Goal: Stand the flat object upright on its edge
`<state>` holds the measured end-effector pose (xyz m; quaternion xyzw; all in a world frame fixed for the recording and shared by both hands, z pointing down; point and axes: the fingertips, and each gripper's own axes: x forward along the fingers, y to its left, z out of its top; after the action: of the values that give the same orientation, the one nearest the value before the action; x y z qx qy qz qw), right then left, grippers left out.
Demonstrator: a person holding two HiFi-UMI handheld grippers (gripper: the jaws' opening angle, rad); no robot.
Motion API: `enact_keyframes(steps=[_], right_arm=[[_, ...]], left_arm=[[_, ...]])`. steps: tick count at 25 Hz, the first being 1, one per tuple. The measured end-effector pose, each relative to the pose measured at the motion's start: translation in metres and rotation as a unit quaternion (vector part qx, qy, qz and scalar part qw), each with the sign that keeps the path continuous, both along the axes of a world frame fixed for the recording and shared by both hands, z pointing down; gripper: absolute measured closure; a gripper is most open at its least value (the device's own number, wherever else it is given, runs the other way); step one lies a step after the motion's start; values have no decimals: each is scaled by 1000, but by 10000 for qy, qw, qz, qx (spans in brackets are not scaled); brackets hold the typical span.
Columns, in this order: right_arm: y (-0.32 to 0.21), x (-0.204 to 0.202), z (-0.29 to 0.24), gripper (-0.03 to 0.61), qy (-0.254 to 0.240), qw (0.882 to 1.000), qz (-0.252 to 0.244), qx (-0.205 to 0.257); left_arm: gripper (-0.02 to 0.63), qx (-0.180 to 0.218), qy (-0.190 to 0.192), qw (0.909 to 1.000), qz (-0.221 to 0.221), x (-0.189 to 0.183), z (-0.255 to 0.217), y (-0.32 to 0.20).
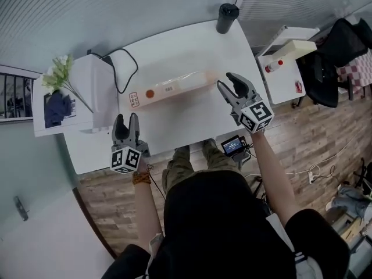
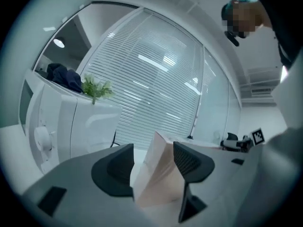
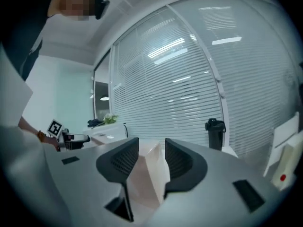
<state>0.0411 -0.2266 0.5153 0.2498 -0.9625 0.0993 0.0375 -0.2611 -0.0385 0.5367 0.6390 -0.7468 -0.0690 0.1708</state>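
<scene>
The white desk (image 1: 186,45) fills most of my head view. The long flat box (image 1: 174,89) runs across it from left to right, between my two hands. A black flask (image 1: 227,17) stands well clear of it at the far edge.

From each gripper view the box end looks tall and narrow, so I judge it is standing on its long edge rather than lying flat.

My left claw (image 1: 126,118) is released. Its jaws are wide apart, and the box end shows in the gap between them, though the pads are not pressing on it. In the head view this claw sits on my side of the box's left end, not touching it.

My right claw (image 1: 228,83) is released too. Its jaws sit on either side of the line to the box's right end, close to it but with no squeeze that I can see.

I read this as the final step, with the box left to balance unaided. My next move calls for drawing both claws straight back without brushing the ends. A nudge to so narrow a footing could tip it flat again.
</scene>
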Motion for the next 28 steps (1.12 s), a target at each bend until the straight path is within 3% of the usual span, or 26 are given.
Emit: enact_keyframes(steps=[3, 6, 9, 11, 16, 20, 28], right_arm=[[-22, -6, 8, 426, -389, 9944, 525, -828], [-35, -11, 14, 423, -813, 9810, 885, -1520], [-36, -19, 15, 425, -1037, 9722, 844, -1922], [-32, -28, 16, 425, -1103, 9694, 672, -2089], [-39, -30, 16, 426, -1054, 9699, 705, -2079], [-49, -32, 14, 430, -944, 9742, 659, -1942], [-60, -32, 15, 448, -961, 9768, 747, -1764]], left_arm=[[353, 214, 447, 9988, -1, -5, -18, -16], [353, 251, 770, 9965, 193, 1, -24, -35], [358, 148, 877, 9955, 318, 8, -20, -49], [394, 218, 986, 9945, 290, 10, -21, -54], [453, 279, 1066, 9938, 132, 5, -22, -65], [453, 285, 825, 9961, 162, 1, -32, -84], [453, 148, 857, 9961, 147, -3, -20, -101]])
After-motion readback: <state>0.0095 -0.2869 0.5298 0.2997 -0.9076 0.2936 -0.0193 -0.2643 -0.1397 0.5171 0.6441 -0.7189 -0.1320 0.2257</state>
